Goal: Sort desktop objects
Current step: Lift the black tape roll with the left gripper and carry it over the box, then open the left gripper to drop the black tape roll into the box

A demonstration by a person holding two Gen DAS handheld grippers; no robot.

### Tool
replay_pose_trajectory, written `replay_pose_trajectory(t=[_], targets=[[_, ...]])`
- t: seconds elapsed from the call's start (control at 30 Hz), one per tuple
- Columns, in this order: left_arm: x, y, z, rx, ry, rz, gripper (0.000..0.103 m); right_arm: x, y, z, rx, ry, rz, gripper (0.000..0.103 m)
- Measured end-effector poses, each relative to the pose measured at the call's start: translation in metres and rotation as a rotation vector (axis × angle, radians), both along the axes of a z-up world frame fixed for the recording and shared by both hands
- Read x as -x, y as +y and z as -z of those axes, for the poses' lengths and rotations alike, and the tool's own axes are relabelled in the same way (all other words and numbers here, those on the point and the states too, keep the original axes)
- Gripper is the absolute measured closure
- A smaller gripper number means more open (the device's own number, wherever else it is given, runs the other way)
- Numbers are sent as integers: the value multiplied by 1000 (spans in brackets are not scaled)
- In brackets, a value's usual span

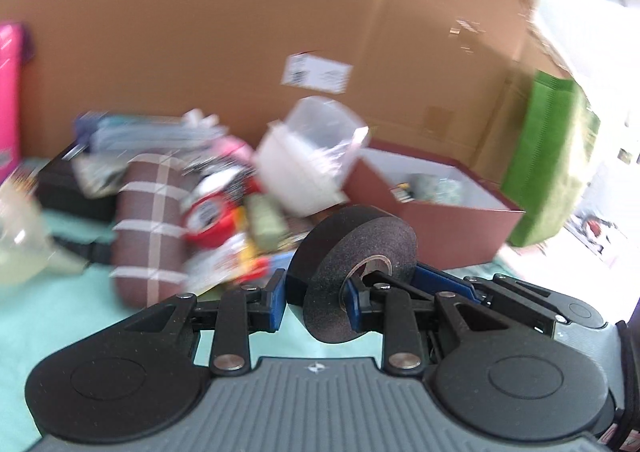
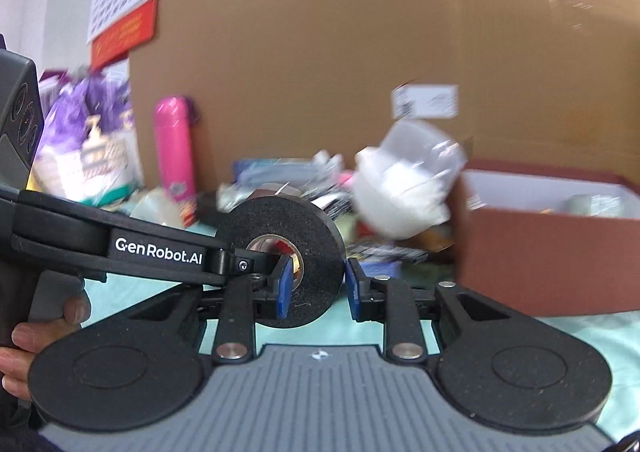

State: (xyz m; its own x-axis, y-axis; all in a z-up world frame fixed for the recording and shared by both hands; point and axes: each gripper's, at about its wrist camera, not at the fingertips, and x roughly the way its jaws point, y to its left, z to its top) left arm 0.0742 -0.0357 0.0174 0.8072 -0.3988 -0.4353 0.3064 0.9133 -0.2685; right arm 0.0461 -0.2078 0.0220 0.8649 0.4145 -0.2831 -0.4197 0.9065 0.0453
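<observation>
A black tape roll (image 1: 352, 272) is held above the mint-green table. My left gripper (image 1: 314, 300) is shut on its wall, one finger outside and one through the core. In the right wrist view the same roll (image 2: 280, 264) stands between my right gripper's (image 2: 316, 284) blue pads; the left pad (image 2: 285, 284) touches it, the right pad (image 2: 352, 286) stands just beside its rim. The other gripper reaches in from the left with a finger (image 2: 256, 256) at the core. An open maroon box (image 1: 432, 208) lies to the right, also in the right wrist view (image 2: 552, 248).
A large cardboard box (image 1: 240, 32) walls off the back. A blurred pile lies ahead: brown striped pouch (image 1: 152, 228), red tape roll (image 1: 212, 216), clear plastic containers (image 1: 312, 156). A green bag (image 1: 548, 164) stands at right, a pink bottle (image 2: 176, 148) at left.
</observation>
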Motion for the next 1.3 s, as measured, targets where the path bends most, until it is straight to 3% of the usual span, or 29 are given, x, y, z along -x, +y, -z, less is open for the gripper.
replay_pose_trajectory(t=[0.27, 0.53, 0.8, 1.07, 1.3], targets=[[-35, -78, -33, -26, -72, 158, 72, -10, -77, -26, -61, -88, 135, 76], [-92, -153, -37, 51, -49, 314, 72, -42, -158, -40, -69, -117, 255, 78], [-131, -209, -33, 55, -36, 351, 72, -82, -211, -34, -50, -136, 314, 78], [-164, -240, -21, 75, 14, 361, 72, -109, -241, -21, -56, -129, 351, 78], [-169, -252, -14, 4, 0, 319, 70, -123, -242, -12, -4, -124, 368, 78]])
